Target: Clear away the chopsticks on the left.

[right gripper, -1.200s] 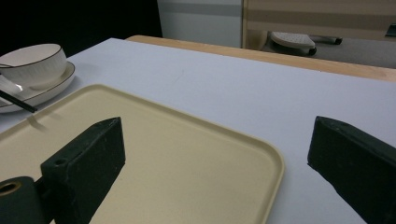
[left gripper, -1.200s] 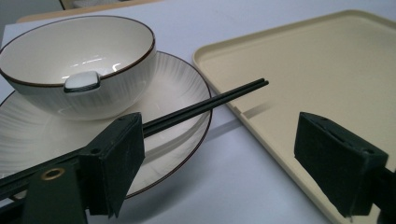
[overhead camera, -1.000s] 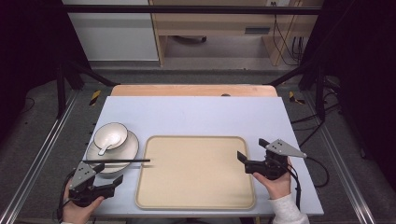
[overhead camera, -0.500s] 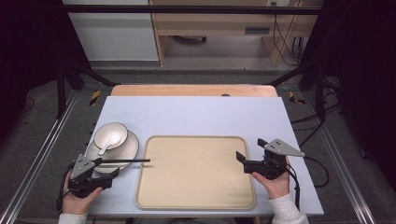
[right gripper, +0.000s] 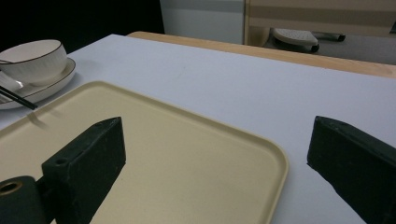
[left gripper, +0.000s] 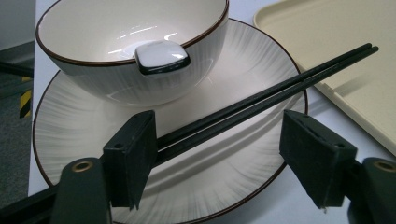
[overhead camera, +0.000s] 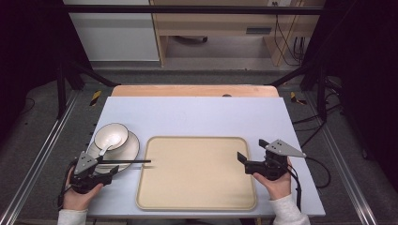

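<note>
My left gripper (left gripper: 219, 154) sat at the near left corner of the worktop (overhead camera: 197, 117), its fingers (left gripper: 133, 156) apart on either side of a pair of black chopsticks (left gripper: 261, 95). The fingers had just been closing, and the chopsticks lay between them without the far pad pressing yet; the near pad seemed to be at or against the sticks, though I could not tell for sure. The chopsticks rested across the rim of a white plate (left gripper: 70, 135) that carried a bowl (left gripper: 130, 42) with a spoon (left gripper: 161, 56) in it. Their long axis ran from my fingers toward the beige tray (overhead camera: 197, 173), tips overhanging its left edge, so I judged the left hand the nearer by far. My right gripper (right gripper: 219, 154) hovered over the tray's right side, fingers wide apart and holding nothing.
</note>
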The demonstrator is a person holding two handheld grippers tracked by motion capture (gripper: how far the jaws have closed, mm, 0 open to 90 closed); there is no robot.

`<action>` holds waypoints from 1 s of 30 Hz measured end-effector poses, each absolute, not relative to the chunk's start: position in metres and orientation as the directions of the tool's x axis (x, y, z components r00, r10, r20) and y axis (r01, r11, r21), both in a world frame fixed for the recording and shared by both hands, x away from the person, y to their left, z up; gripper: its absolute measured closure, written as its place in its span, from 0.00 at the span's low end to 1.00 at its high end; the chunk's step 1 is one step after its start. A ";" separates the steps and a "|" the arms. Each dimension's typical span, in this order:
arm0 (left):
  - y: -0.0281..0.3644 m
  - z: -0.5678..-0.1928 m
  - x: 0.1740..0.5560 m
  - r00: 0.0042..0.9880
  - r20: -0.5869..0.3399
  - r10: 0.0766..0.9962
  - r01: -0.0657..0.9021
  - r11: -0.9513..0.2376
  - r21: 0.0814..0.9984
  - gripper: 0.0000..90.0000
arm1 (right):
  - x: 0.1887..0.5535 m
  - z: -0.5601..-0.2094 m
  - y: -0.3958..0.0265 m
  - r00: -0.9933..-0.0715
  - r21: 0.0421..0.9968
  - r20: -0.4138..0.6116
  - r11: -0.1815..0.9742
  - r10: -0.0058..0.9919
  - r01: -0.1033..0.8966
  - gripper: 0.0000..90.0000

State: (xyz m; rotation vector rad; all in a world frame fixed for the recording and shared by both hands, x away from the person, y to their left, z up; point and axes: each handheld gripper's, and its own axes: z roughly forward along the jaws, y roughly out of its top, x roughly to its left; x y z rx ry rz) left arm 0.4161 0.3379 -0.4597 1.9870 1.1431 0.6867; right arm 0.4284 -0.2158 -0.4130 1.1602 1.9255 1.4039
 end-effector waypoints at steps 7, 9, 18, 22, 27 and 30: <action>0.337 -0.460 0.416 0.457 0.085 0.885 0.503 -0.336 0.796 0.40 | 0.428 -0.413 -0.216 -0.520 0.931 0.094 0.109 0.849 0.348 0.05; 0.338 -0.460 0.416 0.454 0.083 0.887 0.508 -0.334 0.794 0.43 | 0.429 -0.413 -0.216 -0.520 0.931 0.093 0.111 0.849 0.348 0.05; 0.337 -0.461 0.417 0.458 0.072 0.886 0.519 -0.332 0.788 0.59 | 0.429 -0.414 -0.215 -0.520 0.930 0.095 0.111 0.849 0.351 0.05; 0.337 -0.461 0.416 0.463 0.067 0.884 0.519 -0.331 0.788 0.63 | 0.429 -0.414 -0.215 -0.520 0.929 0.096 0.111 0.849 0.353 0.05; 0.335 -0.461 0.415 0.468 0.073 0.881 0.520 -0.341 0.783 0.68 | 0.429 -0.414 -0.215 -0.521 0.928 0.098 0.111 0.848 0.356 0.05; 0.334 -0.460 0.415 0.474 0.074 0.878 0.524 -0.348 0.777 0.73 | 0.429 -0.414 -0.215 -0.522 0.929 0.091 0.116 0.848 0.351 0.05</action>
